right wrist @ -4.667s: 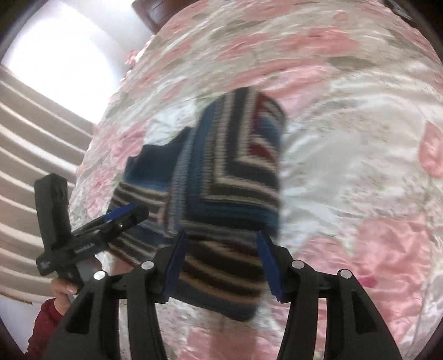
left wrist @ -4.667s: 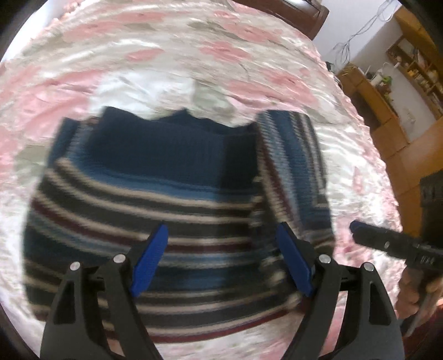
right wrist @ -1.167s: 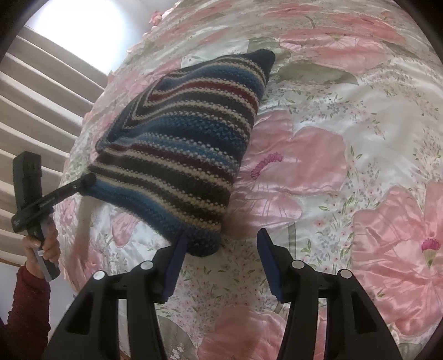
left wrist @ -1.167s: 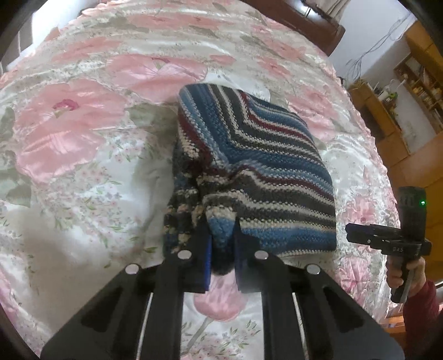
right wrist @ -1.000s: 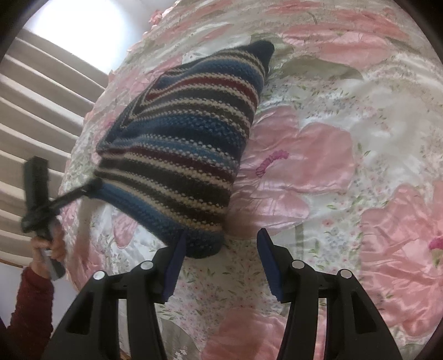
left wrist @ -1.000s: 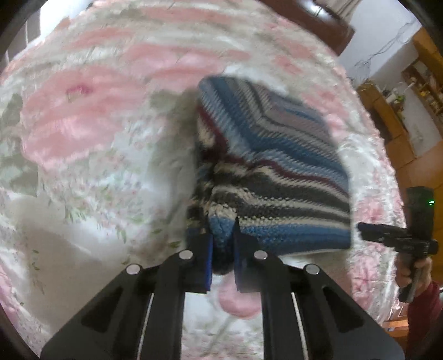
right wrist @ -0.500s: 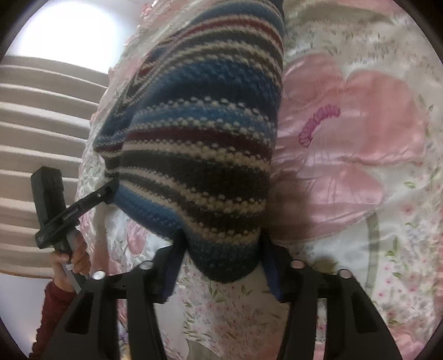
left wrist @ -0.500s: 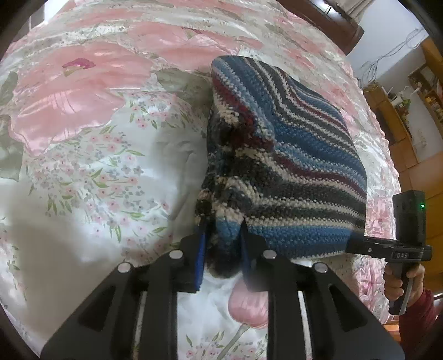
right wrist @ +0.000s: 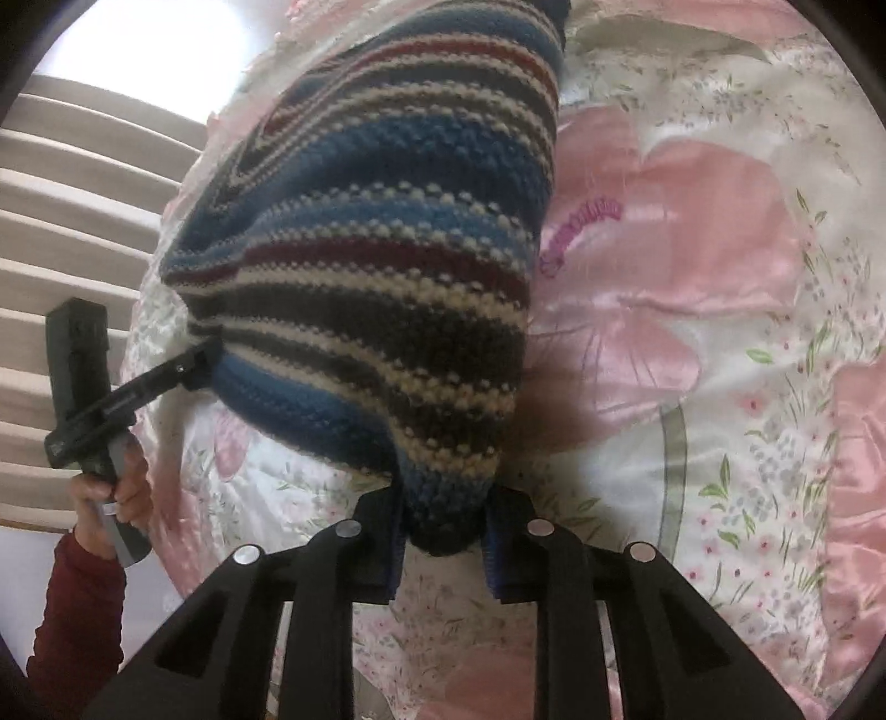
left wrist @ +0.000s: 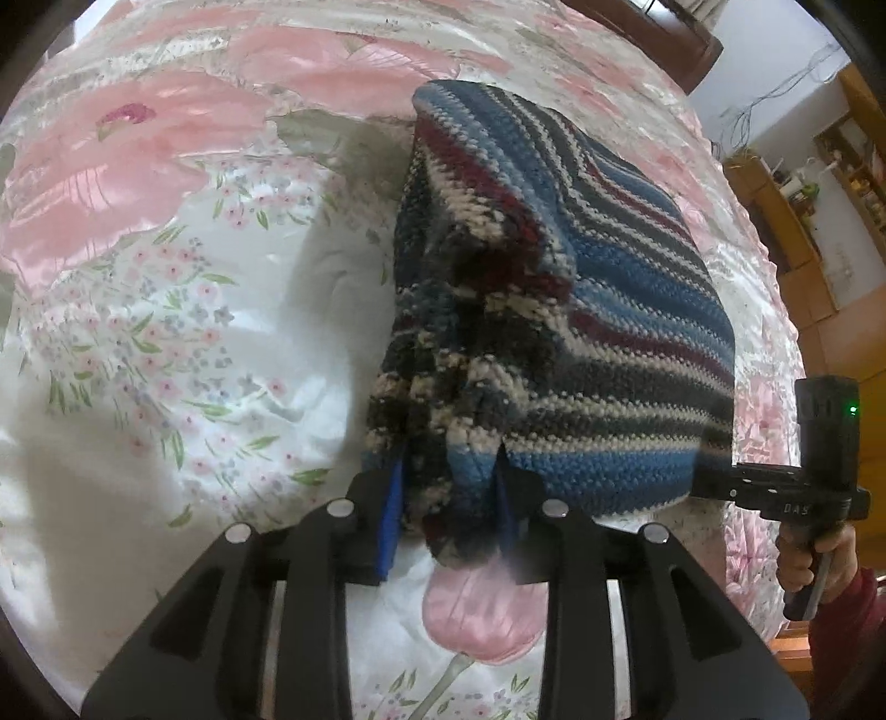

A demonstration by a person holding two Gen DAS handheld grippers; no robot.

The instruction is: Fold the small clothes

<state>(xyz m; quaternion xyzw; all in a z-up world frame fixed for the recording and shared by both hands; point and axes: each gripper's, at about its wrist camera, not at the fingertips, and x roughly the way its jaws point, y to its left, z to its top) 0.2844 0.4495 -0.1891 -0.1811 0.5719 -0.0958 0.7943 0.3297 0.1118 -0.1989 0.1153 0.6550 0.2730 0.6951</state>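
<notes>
A folded knitted sweater with blue, cream, dark and maroon stripes (left wrist: 581, 310) (right wrist: 376, 266) lies on the flowered bedspread (left wrist: 166, 277) with its near edge lifted. My left gripper (left wrist: 448, 515) is shut on the bunched near-left corner, and thick cloth fills the gap between its blue pads. My right gripper (right wrist: 443, 531) is shut on the near-right corner. Each wrist view shows the other gripper at the far end of that same edge: the right gripper (left wrist: 703, 487) and the left gripper (right wrist: 205, 360).
The pink and white satin bedspread (right wrist: 692, 277) fills both views. A hand in a dark red sleeve (left wrist: 803, 559) (right wrist: 116, 487) holds each gripper's handle. A dark wooden headboard (left wrist: 664, 33) and wooden shelves (left wrist: 830, 166) stand beyond the bed. Pale slats (right wrist: 66, 194) lie to the left.
My right gripper moved in onto the sweater's corner and shut on it. The left jaws stand a little wider than a second ago, with cloth still between them.
</notes>
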